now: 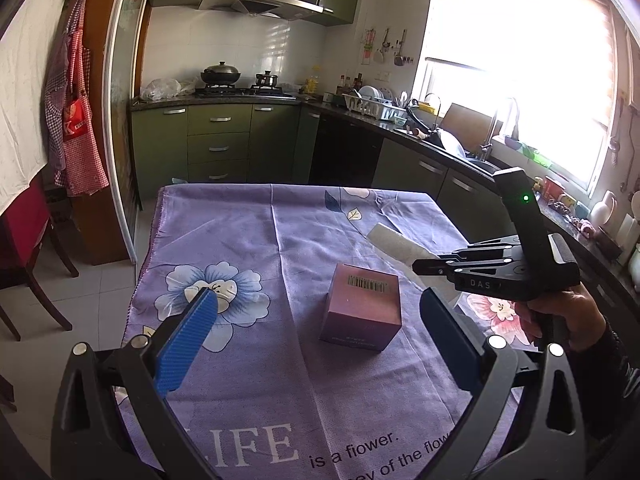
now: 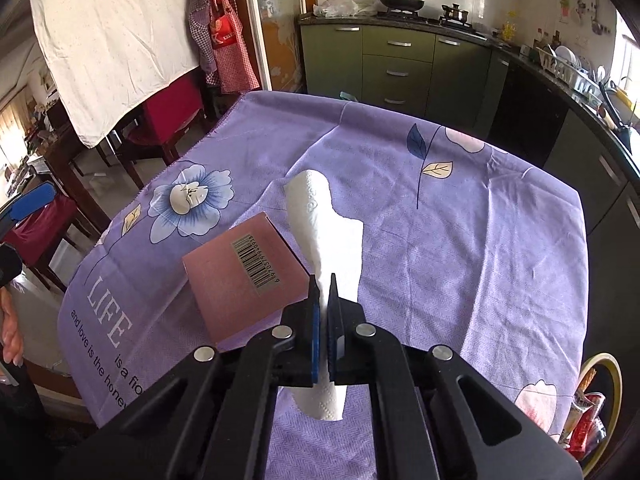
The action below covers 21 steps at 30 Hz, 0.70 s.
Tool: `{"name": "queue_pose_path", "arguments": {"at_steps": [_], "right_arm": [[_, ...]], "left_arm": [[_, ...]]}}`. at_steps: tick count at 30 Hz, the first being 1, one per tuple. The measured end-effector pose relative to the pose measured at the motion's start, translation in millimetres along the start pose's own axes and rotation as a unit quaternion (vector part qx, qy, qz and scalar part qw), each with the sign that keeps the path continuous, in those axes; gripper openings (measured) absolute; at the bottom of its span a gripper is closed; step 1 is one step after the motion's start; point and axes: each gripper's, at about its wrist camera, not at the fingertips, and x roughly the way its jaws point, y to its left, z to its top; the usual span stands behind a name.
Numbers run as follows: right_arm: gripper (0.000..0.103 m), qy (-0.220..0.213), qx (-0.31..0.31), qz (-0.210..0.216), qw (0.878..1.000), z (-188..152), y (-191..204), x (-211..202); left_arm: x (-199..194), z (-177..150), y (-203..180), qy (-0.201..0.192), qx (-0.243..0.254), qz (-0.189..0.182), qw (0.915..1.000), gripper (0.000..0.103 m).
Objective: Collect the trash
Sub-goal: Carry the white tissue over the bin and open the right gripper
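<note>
1. The right gripper (image 2: 324,280) is clenched on the white paper towel (image 2: 320,216), its blue pads pinching the sheet partway along. One end sticks out ahead over the tablecloth (image 2: 460,240); the other droops below the jaws.
2. The left gripper (image 1: 316,320) stands released, its blue fingers (image 1: 188,340) spread wide with nothing between them, aimed at the pink box (image 1: 362,306), which sits on the cloth just ahead of it.
3. Risk: the towel is thin and soft. I judge that the pinch could slip or tear it, most likely if the drooping end drags on the cloth or catches a corner of the box, which lies just beside the held sheet in the right wrist view.
4. Risk: a dragging tail could also pull and wrinkle the loose cloth and nudge the box.
5. Risk: the two grippers work close together around the box; the right one (image 1: 440,270) shows just beyond the left's right finger, so a sideways swing could knock them together.
6. Open room: the far and right parts of the table are bare cloth, so lifting clear looks easy.
7. Edges: a bin (image 2: 596,412) already holding wrappers sits below the table's near right corner. The towel must cross that edge, where the hanging cloth could snag the tail.
</note>
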Motion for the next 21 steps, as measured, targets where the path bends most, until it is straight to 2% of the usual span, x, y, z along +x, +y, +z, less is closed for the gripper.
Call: {"name": "queue_pose_path", "arguments": {"at_steps": [6, 10, 12, 15, 21], "right_arm": [[0.004, -0.012, 0.009, -0.008, 1.000, -14.9, -10.8, -21.9], [0.004, -0.024, 0.041, -0.018, 0.999, -35.7, -39.6, -54.1], [0.004, -0.028, 0.070, -0.041, 0.996, -50.2, -67.1, -73.2], [0.004, -0.027, 0.135, -0.089, 0.986, -78.1, -127.9, -101.4], [0.004, 0.018, 0.232, -0.200, 0.952, -137.4, -254.0, -127.8]], "left_arm": [[0.2, 3.1, -11.8, 0.002, 0.011, -0.005, 0.9999, 0.096], [2.6, 5.4, -19.7, 0.005, 0.015, -0.015, 0.9998, 0.096], [5.1, 5.5, -24.6, 0.007, 0.018, -0.019, 0.9996, 0.096], [10.9, 5.4, -33.0, 0.011, 0.024, -0.027, 0.9993, 0.097], [26.2, 5.5, -50.3, 0.024, 0.033, -0.044, 0.9982, 0.096]]}}
